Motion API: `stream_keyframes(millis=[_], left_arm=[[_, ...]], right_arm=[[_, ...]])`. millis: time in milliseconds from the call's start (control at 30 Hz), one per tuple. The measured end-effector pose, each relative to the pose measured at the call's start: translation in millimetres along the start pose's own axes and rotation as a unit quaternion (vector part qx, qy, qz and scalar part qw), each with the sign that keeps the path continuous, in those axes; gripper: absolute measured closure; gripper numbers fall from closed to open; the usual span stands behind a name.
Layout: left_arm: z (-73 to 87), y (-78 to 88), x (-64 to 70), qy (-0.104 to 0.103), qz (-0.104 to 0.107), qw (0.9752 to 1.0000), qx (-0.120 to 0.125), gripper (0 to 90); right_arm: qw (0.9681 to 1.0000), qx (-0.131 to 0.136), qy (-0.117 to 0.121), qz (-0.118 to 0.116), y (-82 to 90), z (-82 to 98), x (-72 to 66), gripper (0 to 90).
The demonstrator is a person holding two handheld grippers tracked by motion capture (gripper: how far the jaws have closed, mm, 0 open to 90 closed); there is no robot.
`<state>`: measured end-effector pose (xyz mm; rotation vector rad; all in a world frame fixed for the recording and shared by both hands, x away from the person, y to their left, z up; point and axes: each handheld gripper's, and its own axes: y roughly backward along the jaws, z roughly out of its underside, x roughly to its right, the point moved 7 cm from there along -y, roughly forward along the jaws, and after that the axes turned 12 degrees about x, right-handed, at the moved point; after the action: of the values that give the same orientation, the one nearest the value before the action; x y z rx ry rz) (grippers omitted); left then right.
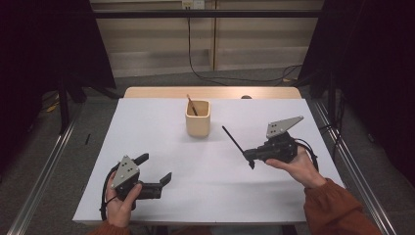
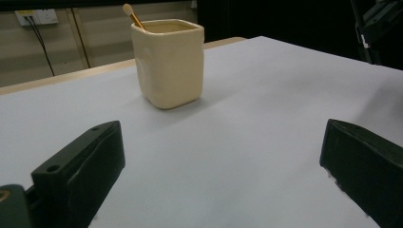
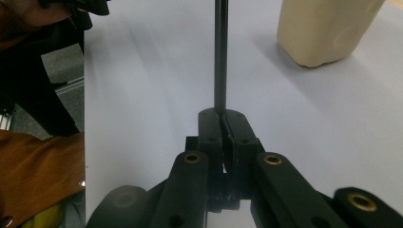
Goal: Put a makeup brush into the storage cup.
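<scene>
Two grippers are working over a white surface, each held in a person's hand. The right gripper is sitting toward the right side of the surface, its fingers clenched tight on the lower end of a thin black stick. In the high view the stick is angling up and away from the fingers toward the cream cup, its far tip stopping short of the cup, apart from it. In the right gripper view the stick is running straight up from between the pressed fingertips, with the cup off to the upper right.

The cup is standing upright near the middle of the far half of the surface, and a light wooden stick is leaning inside it, its rounded end poking above the rim.

The left gripper is resting near the front left corner of the surface, its fingers spread wide and grasping nothing, pointing toward the cup, well apart from it.
</scene>
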<state>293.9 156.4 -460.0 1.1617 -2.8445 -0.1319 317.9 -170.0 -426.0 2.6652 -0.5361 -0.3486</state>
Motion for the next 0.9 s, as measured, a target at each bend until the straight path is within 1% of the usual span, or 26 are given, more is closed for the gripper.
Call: stream_keyframes(millis=[67, 200, 333, 400, 467, 533, 633, 667, 700, 733, 767, 833, 900], left_arm=[[0.0, 0.1, -0.2, -0.001, 0.001, 1.0, 0.0, 1.1], [0.2, -0.3, 0.2, -0.002, 0.003, 1.0, -0.001, 1.1], [0.7, -0.2, -0.5, -0.001, 0.001, 1.0, -0.002, 1.1], [0.4, 0.0, -0.8, -0.002, 0.003, 1.0, 0.0, 1.1], [0.3, 0.0, -0.7, -0.002, 0.002, 1.0, 0.001, 1.1], [0.3, 0.0, -0.6, -0.002, 0.002, 1.0, 0.001, 1.1], [0.6, 0.1, 0.0, -0.001, 0.005, 1.0, -0.001, 1.1], [0.8, 0.0, 0.1, -0.001, 0.005, 1.0, -0.001, 1.1], [1.3, 0.3, -0.2, -0.004, 0.006, 1.0, -0.003, 1.1], [1.4, 0.3, -0.1, -0.005, 0.006, 1.0, -0.004, 1.1], [1.4, 0.3, 0.1, -0.005, 0.007, 1.0, -0.004, 1.1], [1.0, 0.5, 0.1, -0.006, 0.005, 1.0, -0.004, 1.1], [1.3, 0.2, 0.0, -0.004, 0.007, 1.0, -0.004, 1.1]], right_arm=[[1.0, -0.001, 0.002, -0.002, -1.4, -2.0, -0.5, 86.7], [0.9999, -0.012, 0.004, -0.005, -5.4, -3.8, -0.9, 86.6], [0.9989, -0.045, 0.012, -0.008, -11.4, -4.8, -0.7, 86.6], [0.9984, -0.054, 0.015, -0.009, -12.9, -6.5, -0.7, 86.7], [0.9973, -0.069, 0.02, -0.015, -15.6, -8.3, -0.9, 86.7], [0.9954, -0.092, 0.019, -0.02, -19.5, -8.1, -1.2, 86.6], [0.9925, -0.117, 0.024, -0.024, -24.5, -6.6, -1.1, 86.6], [0.992, -0.121, 0.024, -0.025, -25.6, -6.5, -1.1, 86.6], [0.9909, -0.13, 0.023, -0.026, -26.8, -6.3, -1.3, 86.6], [0.9892, -0.142, 0.026, -0.024, -28.1, -6.2, -0.7, 86.6], [0.9884, -0.147, 0.027, -0.024, -28.8, -6.7, -0.7, 86.6], [0.9854, -0.166, 0.031, -0.025, -29.5, -8.1, -0.9, 86.6], [0.983, -0.178, 0.036, -0.029, -30.1, -8.8, -0.5, 86.6]])
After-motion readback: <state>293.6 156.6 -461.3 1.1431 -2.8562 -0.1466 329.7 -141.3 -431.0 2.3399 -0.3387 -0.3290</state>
